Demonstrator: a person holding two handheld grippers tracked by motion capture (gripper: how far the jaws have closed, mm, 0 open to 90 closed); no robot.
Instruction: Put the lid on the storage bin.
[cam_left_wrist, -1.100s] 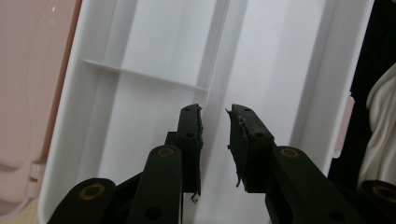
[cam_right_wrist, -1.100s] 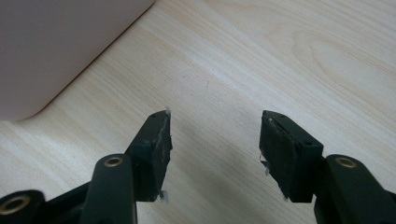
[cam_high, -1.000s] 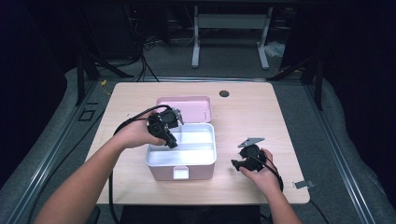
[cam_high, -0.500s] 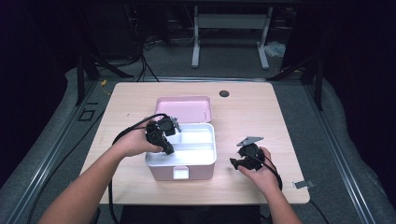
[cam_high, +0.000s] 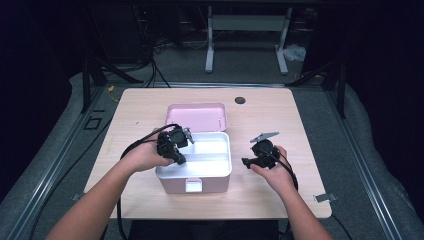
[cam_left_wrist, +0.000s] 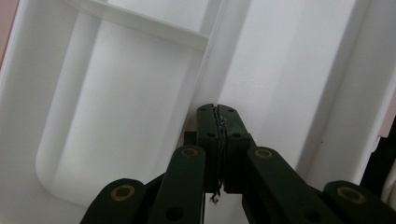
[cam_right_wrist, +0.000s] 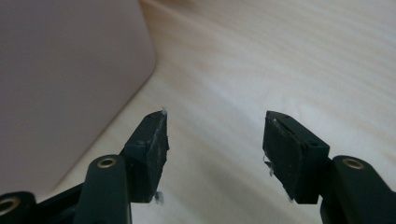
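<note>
A pink box (cam_high: 192, 186) stands open on the table with its lid (cam_high: 197, 116) laid back behind it. A white divided tray (cam_high: 212, 162) sits inside it. My left gripper (cam_high: 176, 156) reaches into the tray's left side. Its jaws have just been closing and are now shut. In the left gripper view the pads of my left gripper (cam_left_wrist: 218, 112) meet at the tray's dividing wall (cam_left_wrist: 201, 74), and I see nothing between them. My right gripper (cam_high: 246, 162) hovers open just right of the box. In the right gripper view my right gripper (cam_right_wrist: 215, 128) frames bare tabletop (cam_right_wrist: 280, 56) beside the box wall (cam_right_wrist: 60, 70).
A small dark round hole (cam_high: 240, 100) lies at the far edge of the wooden table (cam_high: 280, 120). Cables trail from both grippers toward the near edge. Dark floor and a metal stand (cam_high: 245, 30) lie beyond the table.
The left gripper has dipped slightly lower into the tray's left side. The right gripper has drifted a little farther from the near edge, toward the box.
</note>
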